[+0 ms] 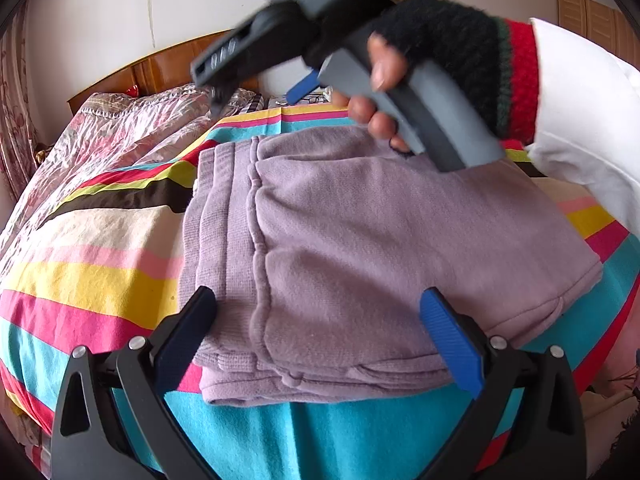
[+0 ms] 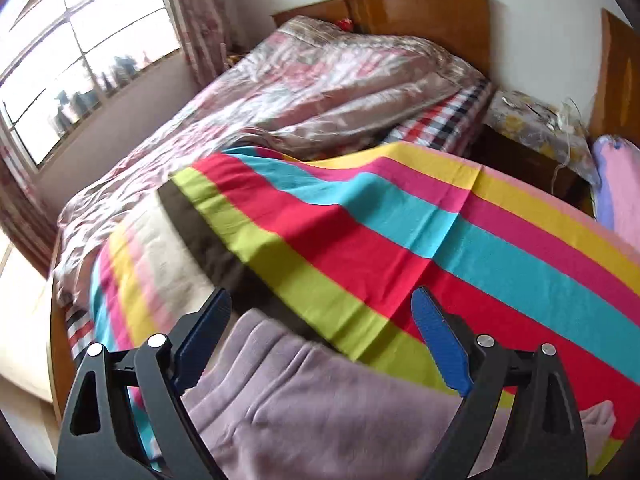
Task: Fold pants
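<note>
Pants, lilac, folded into a stack, lying on striped sheet of bed. Left gripper: jaws apart, straddling the stack's near edge. Right gripper: jaws apart, above the pants, holding nothing.

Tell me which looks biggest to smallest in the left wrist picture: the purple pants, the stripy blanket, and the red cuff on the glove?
1. Stripy blanket, spreading out past the pants on every side.
2. Purple pants, folded on the blanket.
3. Red cuff, smallest, even though it sits near the camera.
</note>
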### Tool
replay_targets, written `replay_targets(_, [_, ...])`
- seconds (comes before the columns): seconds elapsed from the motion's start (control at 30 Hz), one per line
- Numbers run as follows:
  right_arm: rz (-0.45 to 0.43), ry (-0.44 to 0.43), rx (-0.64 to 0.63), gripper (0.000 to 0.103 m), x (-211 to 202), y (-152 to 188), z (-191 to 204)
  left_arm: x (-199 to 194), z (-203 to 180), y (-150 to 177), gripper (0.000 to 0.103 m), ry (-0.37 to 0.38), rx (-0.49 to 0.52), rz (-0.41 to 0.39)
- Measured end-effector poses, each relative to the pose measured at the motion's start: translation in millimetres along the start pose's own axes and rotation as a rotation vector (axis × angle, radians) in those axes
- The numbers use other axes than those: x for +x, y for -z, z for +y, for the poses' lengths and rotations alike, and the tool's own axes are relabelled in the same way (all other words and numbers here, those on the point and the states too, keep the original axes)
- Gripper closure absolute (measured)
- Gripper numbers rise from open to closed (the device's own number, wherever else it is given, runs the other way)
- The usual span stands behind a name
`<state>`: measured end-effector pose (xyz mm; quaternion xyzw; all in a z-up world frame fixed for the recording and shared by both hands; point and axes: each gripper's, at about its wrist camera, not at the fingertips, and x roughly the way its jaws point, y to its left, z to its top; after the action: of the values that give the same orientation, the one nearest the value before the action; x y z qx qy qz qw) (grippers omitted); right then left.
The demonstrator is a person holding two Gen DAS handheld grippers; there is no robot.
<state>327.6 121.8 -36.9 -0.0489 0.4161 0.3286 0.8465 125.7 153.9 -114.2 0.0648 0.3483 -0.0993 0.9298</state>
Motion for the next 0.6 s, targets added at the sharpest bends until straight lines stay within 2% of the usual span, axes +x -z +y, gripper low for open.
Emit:
replay_targets(0.07, [-0.022, 0.057, -0.069, 0.013, -31.0, 18.0, 7.8, 0.0, 0.4, -0.2, 0.001, 0.001, 0.004, 0.001])
replay_targets(0.17, [-0.025, 0.066, -0.120, 0.012, -80.4, 71.8, 6.3, -0.4, 0.3, -0.1, 0.001, 0.003, 0.008, -0.004])
replay_targets(0.3, [0.048, 0.136, -0.068, 0.012, -111.7, 164.7, -6.1, -2.4, -1.6, 1.9, 0.001, 0.003, 0.010, -0.012])
replay_targets(0.4, [0.105, 0.230, -0.015, 0.012, -125.1, 231.7, -12.6, -2.4, -0.8, 2.3, 0.001, 0.002, 0.013, -0.014])
replay_targets(0.5, [0.083, 0.235, 0.026, 0.011, -147.3, 268.4, -13.9, -2.6, -0.8, 2.3, 0.001, 0.003, 0.017, -0.011])
replay_targets(0.6, [0.072, 0.287, 0.036, 0.011, -166.5, 281.5, -16.1, -5.7, 3.4, -0.8, 0.001, -0.002, -0.002, 0.011])
